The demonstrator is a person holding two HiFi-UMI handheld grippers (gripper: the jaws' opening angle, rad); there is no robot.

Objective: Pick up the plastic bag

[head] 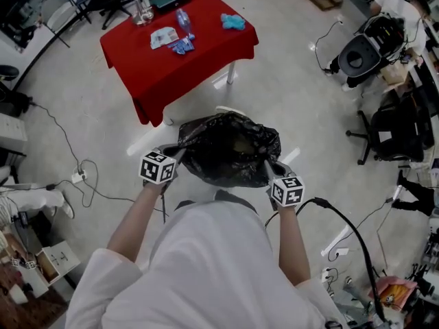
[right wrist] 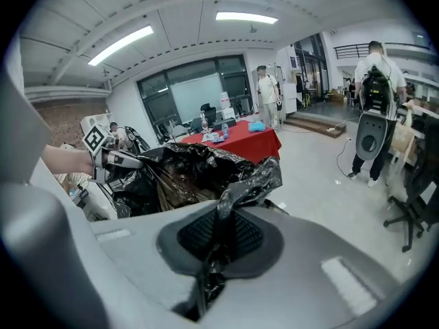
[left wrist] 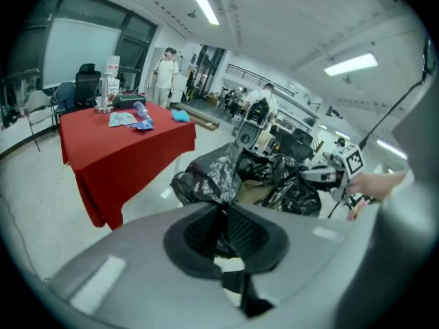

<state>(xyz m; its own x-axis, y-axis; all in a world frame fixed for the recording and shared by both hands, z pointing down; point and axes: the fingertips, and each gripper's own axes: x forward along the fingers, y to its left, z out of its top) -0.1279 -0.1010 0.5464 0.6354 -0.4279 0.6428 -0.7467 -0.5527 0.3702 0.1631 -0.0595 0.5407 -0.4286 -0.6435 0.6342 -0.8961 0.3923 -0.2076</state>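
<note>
At lower centre, the left gripper [head: 173, 157] and right gripper [head: 273, 170] each pinch an opposite rim of the black plastic bag [head: 230, 149]. It spans between them, long axis left to right, equally near both. Beyond, upper left, stands the red table [head: 199, 60].

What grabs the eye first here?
A black plastic bag held open in mid-frame, just in front of the person, its rim pinched on each side by the left tool and right tool, both shut on it. Beyond it stands a red-draped table with small items on top.
</note>
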